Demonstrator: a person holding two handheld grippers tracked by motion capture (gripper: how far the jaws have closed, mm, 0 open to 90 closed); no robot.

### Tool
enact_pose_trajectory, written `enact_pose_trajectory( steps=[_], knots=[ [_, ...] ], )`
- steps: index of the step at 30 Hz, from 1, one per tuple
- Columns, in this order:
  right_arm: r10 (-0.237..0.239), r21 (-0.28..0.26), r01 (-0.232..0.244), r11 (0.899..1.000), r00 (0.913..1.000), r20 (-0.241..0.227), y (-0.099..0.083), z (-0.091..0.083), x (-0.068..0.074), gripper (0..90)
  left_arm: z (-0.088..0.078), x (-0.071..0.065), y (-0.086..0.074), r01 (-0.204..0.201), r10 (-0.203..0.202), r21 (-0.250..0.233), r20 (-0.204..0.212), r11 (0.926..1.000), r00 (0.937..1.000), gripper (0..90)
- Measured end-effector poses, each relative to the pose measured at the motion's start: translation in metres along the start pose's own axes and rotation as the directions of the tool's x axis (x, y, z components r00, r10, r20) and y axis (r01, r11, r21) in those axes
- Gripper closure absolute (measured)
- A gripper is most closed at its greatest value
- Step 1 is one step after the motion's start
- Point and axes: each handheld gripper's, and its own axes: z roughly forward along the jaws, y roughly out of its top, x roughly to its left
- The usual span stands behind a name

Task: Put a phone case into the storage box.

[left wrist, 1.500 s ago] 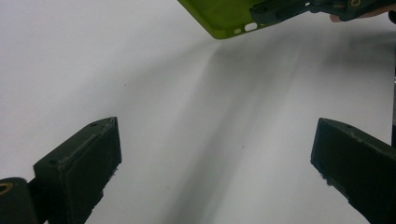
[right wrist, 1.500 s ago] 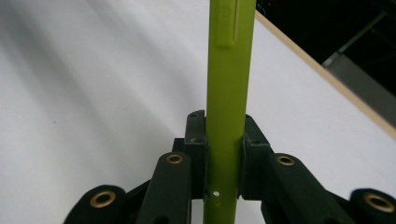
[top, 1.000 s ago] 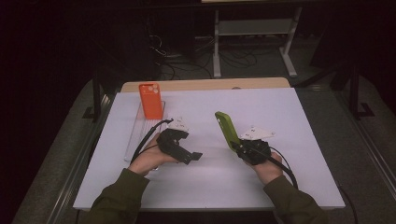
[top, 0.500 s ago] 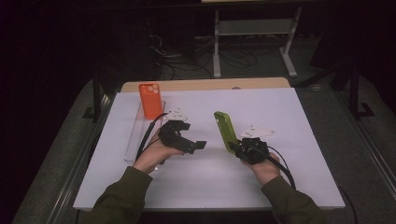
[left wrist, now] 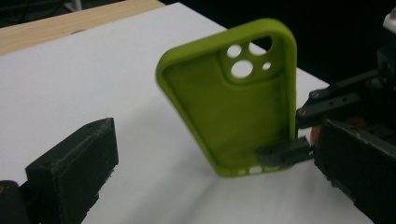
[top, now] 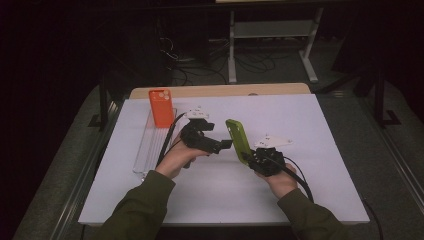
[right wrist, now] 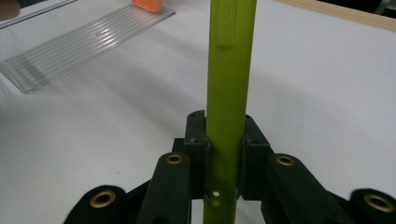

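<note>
The white table (top: 310, 150) is filling the middle of the high view, with a wooden strip along its far edge. At the lower left of that view, the person's left forearm, in an olive sleeve, is angling up and to the right, and the left hand (top: 175, 157) is holding the left gripper (top: 226, 145) roughly level just left of centre, its jaws pointing right toward the case. At the lower right, the right forearm is slanting up and to the left, and the right hand (top: 280, 180) is gripping the right gripper (top: 248, 159) low over the table.

A clear ridged tray (top: 150, 150) is lying at the centre left of the high view, and an orange phone case (top: 161, 107) is standing upright at its far end.

The green phone case (top: 239, 140) is standing nearly upright at the centre of the high view, leaning slightly, with its bottom end clamped by the right gripper; in the right gripper view both black pads are pressing on its thin edge at bottom centre. In the left gripper view the case (left wrist: 233, 107) is showing its hollow inside and camera holes at centre right.

The left gripper's jaws have just been opening and are now standing wide apart with nothing between them, the case sitting just beyond their tips.
</note>
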Motion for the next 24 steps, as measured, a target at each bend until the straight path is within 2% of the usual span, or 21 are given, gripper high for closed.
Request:
enact_pose_trajectory(
  steps=[4, 5, 7, 9, 13, 24],
  knots=[
    [0.005, -0.006, -0.005, 1.0, 1.0, -0.004, 0.001, -0.001, 0.001, 76.1, 0.007, 0.0, 0.002, -0.009, 0.009, 0.003, 0.002, 1.0, 1.0, 0.0],
    [0.003, -0.009, -0.003, 1.0, 1.0, -0.006, 0.001, -0.001, 0.001, 76.1, 0.009, -0.001, 0.002, 0.002, -0.002, -0.007, 0.0, 1.0, 1.0, 0.0],
    [-0.004, -0.016, 0.003, 1.0, 1.0, -0.009, 0.001, -0.002, 0.001, 76.1, 0.013, 0.0, 0.003, -0.001, 0.001, -0.007, 0.002, 1.0, 1.0, 0.0],
    [0.001, -0.019, -0.001, 1.0, 0.9999, -0.013, 0.001, -0.002, 0.001, 76.1, 0.016, 0.0, 0.004, -0.019, 0.019, -0.013, 0.01, 0.9997, 0.9998, 0.0],
    [0.002, -0.022, -0.002, 1.0, 0.9998, -0.019, 0.002, -0.003, 0.002, 76.1, 0.023, -0.004, 0.004, 0.012, -0.012, -0.026, 0.019, 0.9996, 0.9998, 0.0],
    [-0.006, -0.031, 0.005, 1.0, 0.9993, -0.037, 0.003, -0.002, 0.006, 76.1, 0.033, -0.009, 0.004, 0.038, -0.035, -0.061, 0.045, 0.9974, 0.9984, 0.0]
  ],
)
